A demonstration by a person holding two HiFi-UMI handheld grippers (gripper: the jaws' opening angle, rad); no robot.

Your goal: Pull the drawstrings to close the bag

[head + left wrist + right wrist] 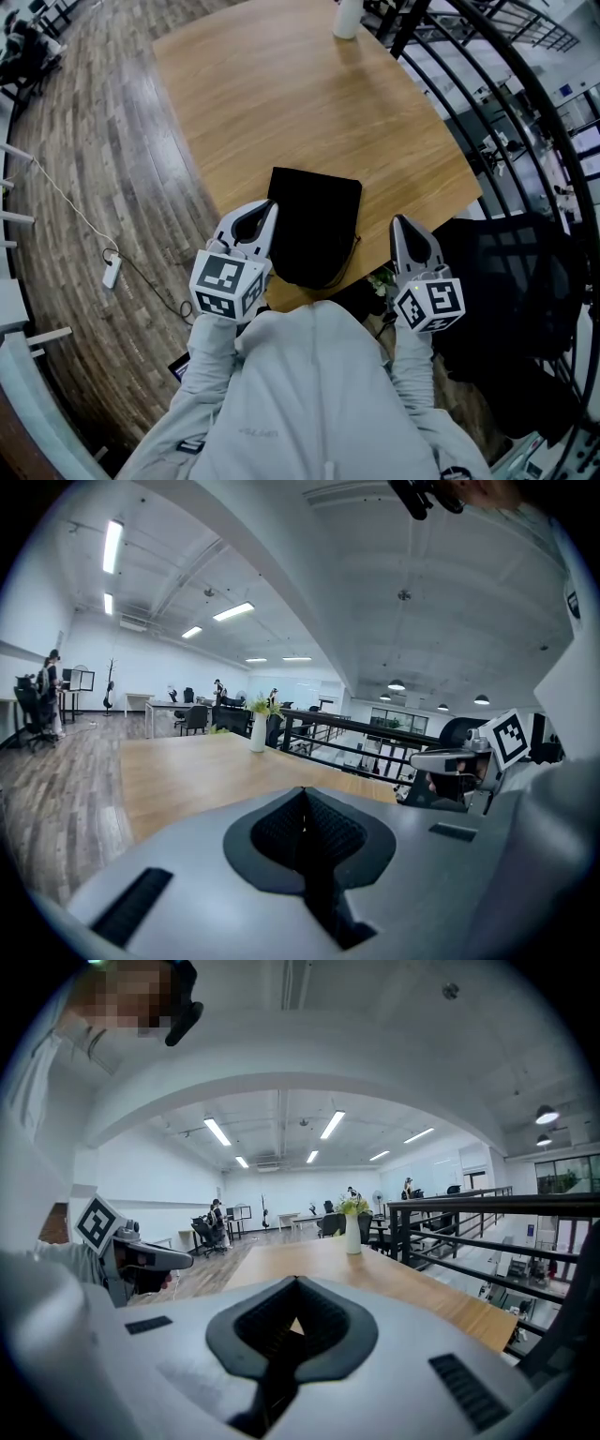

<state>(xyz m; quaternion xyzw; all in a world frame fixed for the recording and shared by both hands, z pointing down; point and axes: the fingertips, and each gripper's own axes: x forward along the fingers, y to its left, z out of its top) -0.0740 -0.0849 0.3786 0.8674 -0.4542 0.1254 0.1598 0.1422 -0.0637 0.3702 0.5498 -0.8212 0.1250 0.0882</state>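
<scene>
A black drawstring bag point(314, 228) lies flat at the near edge of the wooden table point(309, 103). A thin cord shows along the bag's right side; I cannot make out its ends. My left gripper point(271, 206) hovers at the bag's left edge, jaws shut and empty. To the right of the bag, apart from it, my right gripper point(397, 220) is also shut with nothing in it. In the left gripper view the jaws point(302, 797) meet, and the right gripper point(459, 759) shows beyond. The right gripper view shows its jaws point(296, 1286) pressed together. The bag is hidden in both gripper views.
A white vase point(347, 17) with flowers stands at the table's far edge. A black railing point(525, 103) runs along the right. A black chair point(511, 272) sits close by the right gripper. A white cable with a plug point(111, 272) lies on the wood floor at left.
</scene>
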